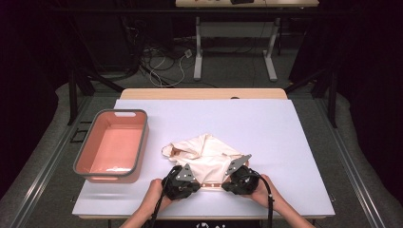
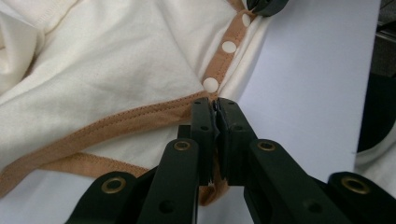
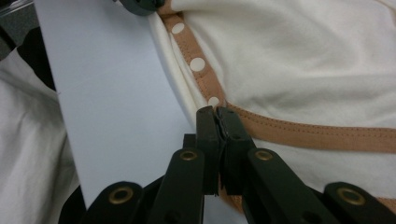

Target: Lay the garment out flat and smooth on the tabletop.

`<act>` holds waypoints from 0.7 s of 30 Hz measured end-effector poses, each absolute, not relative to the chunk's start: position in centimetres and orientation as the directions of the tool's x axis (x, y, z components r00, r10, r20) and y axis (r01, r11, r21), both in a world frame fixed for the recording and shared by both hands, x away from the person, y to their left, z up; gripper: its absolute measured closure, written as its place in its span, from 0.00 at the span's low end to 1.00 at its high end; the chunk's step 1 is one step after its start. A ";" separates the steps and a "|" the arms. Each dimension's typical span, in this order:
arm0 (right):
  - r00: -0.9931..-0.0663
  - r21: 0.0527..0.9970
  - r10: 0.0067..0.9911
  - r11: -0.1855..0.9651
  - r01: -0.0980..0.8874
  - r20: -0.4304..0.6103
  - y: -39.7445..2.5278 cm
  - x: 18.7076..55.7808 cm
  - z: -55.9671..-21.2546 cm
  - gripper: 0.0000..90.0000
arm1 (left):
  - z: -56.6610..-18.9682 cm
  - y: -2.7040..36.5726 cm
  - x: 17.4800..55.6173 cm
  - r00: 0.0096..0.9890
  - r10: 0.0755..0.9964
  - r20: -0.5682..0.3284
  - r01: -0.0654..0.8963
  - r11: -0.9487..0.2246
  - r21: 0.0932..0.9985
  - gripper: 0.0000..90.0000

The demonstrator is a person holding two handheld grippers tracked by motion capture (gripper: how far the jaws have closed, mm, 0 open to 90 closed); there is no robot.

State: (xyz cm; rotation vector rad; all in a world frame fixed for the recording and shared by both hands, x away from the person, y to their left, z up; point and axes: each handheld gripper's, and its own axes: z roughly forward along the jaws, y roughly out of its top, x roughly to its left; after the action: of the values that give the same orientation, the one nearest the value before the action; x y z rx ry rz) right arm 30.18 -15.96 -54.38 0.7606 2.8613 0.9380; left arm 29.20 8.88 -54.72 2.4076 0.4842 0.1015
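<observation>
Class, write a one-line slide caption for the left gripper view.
Left gripper shut on the tan snap-button trim of a cream garment on the white table.

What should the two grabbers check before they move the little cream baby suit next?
1. Left gripper shut on the tan trim of the cream baby garment: ok, the jaws are closed with fabric between them.
2. Right gripper shut on the trim at the other end of the snap strip: ok.
3. Both grips at matching corners of the near edge: ok in the high view.
4. Garment lying flat: not ok, the far part is bunched and folded.
5. Pink bin out of the way: ok, it sits apart to the left.
6. How firmly each bite holds: cannot tell.
</observation>
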 end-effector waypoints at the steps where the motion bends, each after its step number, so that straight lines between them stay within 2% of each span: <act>1: -0.883 0.563 0.455 0.703 0.435 0.114 -15.9 30.0 -54.3 0.99 | -54.7 8.9 29.2 0.928 0.369 -0.053 0.316 -0.706 0.633 0.95; 16: -0.918 0.539 0.364 0.748 0.388 0.156 -14.9 28.7 -53.8 0.98 | -54.4 9.9 27.5 0.938 0.339 -0.072 0.309 -0.726 0.614 0.95; 20: -0.920 0.546 0.373 0.749 0.374 0.118 -14.8 28.5 -53.6 0.87 | -54.4 10.2 27.2 0.939 0.340 -0.052 0.299 -0.734 0.610 0.92; 21: -0.916 0.572 0.385 0.728 0.378 0.116 -15.1 28.8 -53.3 0.74 | -54.4 10.3 27.3 0.937 0.347 -0.051 0.303 -0.729 0.614 0.82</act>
State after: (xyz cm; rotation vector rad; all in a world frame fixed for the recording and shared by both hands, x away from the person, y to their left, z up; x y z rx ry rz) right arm 28.83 -15.07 -53.33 0.6425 2.9107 0.9590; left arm 27.33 10.30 -54.38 2.4373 0.4588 0.0883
